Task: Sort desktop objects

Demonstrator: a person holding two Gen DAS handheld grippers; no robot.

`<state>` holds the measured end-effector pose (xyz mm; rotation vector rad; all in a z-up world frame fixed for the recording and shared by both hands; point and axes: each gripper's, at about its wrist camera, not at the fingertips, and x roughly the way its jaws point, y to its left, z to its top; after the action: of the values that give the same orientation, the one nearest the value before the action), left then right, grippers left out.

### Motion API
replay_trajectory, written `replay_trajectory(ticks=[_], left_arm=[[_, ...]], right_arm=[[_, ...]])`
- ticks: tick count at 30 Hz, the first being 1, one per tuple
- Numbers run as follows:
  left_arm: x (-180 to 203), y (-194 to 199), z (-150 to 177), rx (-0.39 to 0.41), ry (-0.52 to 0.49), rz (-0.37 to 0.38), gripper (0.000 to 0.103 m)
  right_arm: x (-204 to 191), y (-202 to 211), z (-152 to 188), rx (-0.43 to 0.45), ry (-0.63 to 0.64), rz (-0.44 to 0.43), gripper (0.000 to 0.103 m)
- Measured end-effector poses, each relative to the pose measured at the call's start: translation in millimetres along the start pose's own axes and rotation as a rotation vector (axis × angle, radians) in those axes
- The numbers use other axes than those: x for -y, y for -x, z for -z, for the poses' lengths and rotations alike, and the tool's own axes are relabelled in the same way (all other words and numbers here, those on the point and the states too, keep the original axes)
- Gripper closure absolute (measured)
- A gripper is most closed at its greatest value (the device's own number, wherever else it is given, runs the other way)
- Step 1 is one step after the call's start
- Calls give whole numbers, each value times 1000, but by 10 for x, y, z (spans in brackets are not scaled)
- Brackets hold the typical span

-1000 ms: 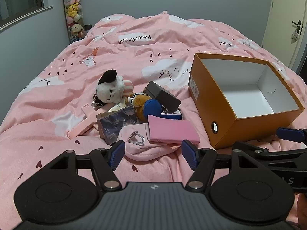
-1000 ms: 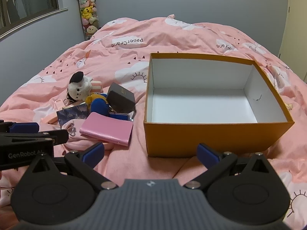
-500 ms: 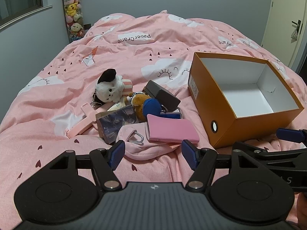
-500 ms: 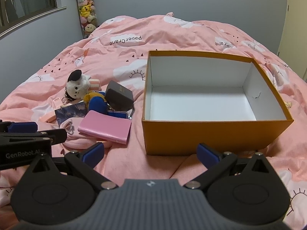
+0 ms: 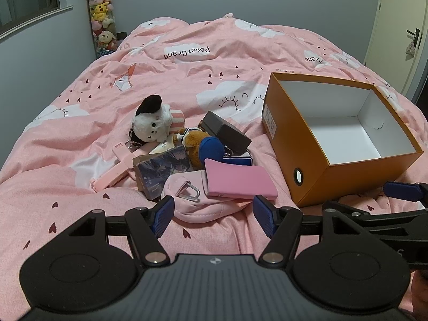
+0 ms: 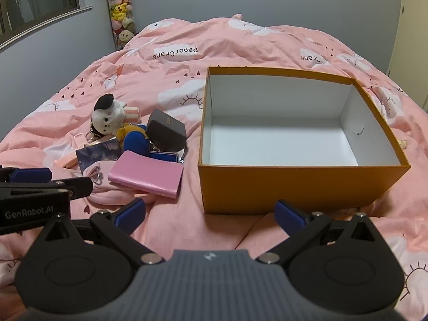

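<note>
Both pairs of jaws stood wide apart and held nothing: the left gripper (image 5: 213,215) hung low over the bed just short of a heap of small things, and the right gripper (image 6: 210,215) hung just short of the near wall of an open orange cardboard box with a white inside (image 6: 299,187). That box was bare inside, so by the look of it the sorting had not begun.

Directly ahead of the left jaws lay a soft pink fabric pouch with a metal clip (image 5: 191,200), and touching it, slightly to the right, a flat pink rectangular wallet (image 5: 238,180) rested partly on top. Beyond these sat a dark printed card packet (image 5: 163,169), a pink plastic stick-shaped holder (image 5: 117,172) off to the left, a white plush keychain with a black ear (image 5: 152,124), a brown plush bear with a blue ball (image 5: 206,145) and a dark grey rectangular case (image 5: 226,133). The things overlapped one another, which probably called for lifting the topmost, nearest piece first.

The pink quilt printed with clouds (image 5: 187,61) was soft and rumpled, so a downward press would likely sink. The box stood to the right of the left jaws, near the heap, likely to keep each carry short.
</note>
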<state>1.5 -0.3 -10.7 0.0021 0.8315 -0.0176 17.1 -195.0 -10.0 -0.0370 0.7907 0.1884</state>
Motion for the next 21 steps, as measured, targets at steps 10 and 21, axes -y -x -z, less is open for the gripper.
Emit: replay_trajectory(ticks=[10, 21], left_arm=[[-88, -18, -58, -18, 6, 17, 27], [-501, -196, -182, -120, 104, 87, 64]], right_arm=[[-87, -14, -88, 9, 40, -64, 8], [-543, -221, -224, 11, 288, -236, 48]])
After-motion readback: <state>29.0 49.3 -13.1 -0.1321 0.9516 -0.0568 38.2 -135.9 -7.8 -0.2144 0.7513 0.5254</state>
